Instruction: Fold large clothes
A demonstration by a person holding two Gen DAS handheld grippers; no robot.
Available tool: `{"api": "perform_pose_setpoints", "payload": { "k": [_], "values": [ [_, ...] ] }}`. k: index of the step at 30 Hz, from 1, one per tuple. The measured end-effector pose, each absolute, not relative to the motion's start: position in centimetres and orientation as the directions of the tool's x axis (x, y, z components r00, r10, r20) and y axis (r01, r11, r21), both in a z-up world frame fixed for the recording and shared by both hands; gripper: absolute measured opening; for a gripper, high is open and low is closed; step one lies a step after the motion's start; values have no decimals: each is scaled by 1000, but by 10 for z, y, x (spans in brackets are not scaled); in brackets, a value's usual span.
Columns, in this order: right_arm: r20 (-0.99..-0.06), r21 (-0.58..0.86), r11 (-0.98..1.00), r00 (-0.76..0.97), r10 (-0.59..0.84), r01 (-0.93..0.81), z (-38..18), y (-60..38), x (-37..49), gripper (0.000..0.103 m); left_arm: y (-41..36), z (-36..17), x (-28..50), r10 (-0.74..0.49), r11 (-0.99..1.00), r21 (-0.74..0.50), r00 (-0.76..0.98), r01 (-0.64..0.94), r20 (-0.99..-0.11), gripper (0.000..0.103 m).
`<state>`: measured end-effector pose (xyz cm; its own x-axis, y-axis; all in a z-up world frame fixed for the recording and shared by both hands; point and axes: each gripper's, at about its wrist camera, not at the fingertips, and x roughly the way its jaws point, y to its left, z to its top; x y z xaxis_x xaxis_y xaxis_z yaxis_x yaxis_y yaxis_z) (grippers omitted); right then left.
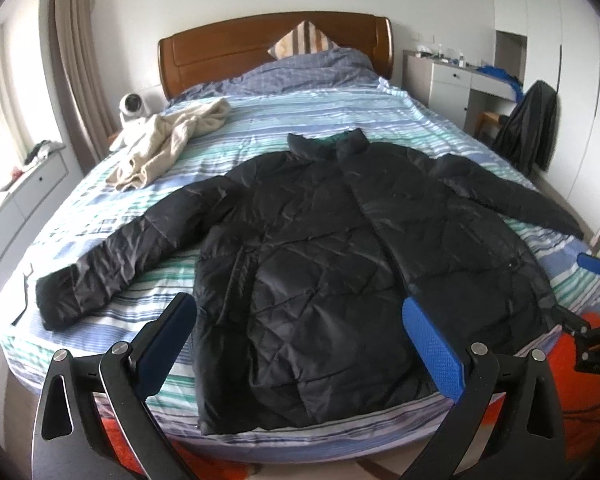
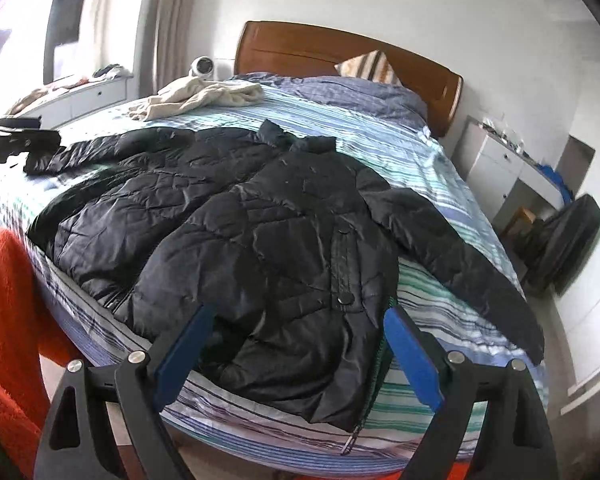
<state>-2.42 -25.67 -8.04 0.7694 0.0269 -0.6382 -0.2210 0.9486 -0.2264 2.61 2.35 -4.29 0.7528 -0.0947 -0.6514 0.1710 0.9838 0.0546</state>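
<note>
a black quilted jacket (image 1: 320, 248) lies face up and spread flat on the striped bed (image 1: 300, 116), collar toward the wooden headboard (image 1: 260, 46), both sleeves stretched out to the sides, hem at the bed's foot edge. the left gripper (image 1: 300, 344) hovers over the hem with its blue fingers (image 1: 436, 356) wide apart, holding nothing. the right gripper (image 2: 296, 354) hangs over the hem's other corner, fingers likewise spread and empty. a cream garment (image 1: 172, 140) lies crumpled between jacket and headboard.
</note>
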Motion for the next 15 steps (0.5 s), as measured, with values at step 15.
{"api": "perform_pose_setpoints", "payload": {
  "k": [15],
  "values": [
    [-647, -187, 956, 760, 55, -228, -79, -258, -20, 91, 14, -48, 27, -67, 979, 103, 750, 178, -658, 102]
  ]
}}
